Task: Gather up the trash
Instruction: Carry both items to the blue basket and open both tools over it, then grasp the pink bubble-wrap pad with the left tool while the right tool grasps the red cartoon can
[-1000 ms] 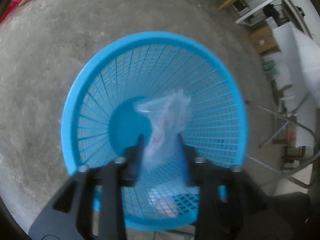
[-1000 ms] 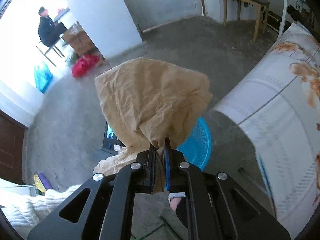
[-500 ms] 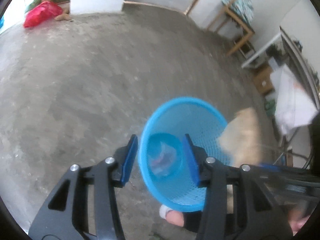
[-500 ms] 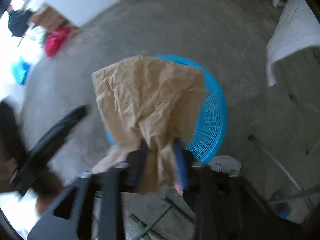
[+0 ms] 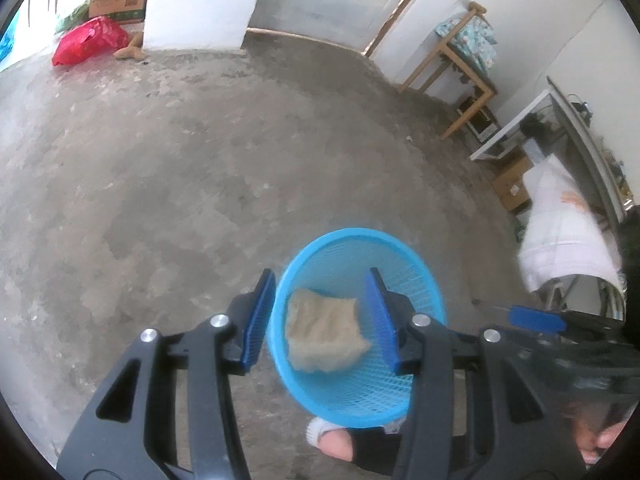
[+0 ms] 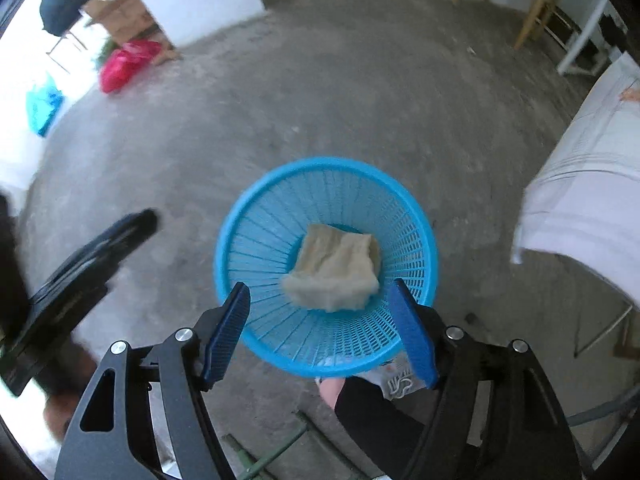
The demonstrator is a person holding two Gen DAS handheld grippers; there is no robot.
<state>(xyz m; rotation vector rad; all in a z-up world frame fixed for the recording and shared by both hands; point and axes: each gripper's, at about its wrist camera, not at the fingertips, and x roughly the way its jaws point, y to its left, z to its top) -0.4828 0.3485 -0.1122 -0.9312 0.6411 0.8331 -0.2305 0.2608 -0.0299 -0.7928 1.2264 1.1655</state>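
The crumpled brown paper (image 6: 334,270) lies inside the blue basket (image 6: 240,236) on the floor. Directly above, the right gripper (image 6: 320,332) has just been opening, jaws wide and empty; the left gripper (image 5: 322,316) is half-open, empty.

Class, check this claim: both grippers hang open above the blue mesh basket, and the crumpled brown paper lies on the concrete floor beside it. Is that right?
Not quite. The crumpled brown paper lies inside the blue mesh basket, not on the concrete floor beside it; the right wrist view shows this. The rest holds: left gripper and right gripper hang open above it.
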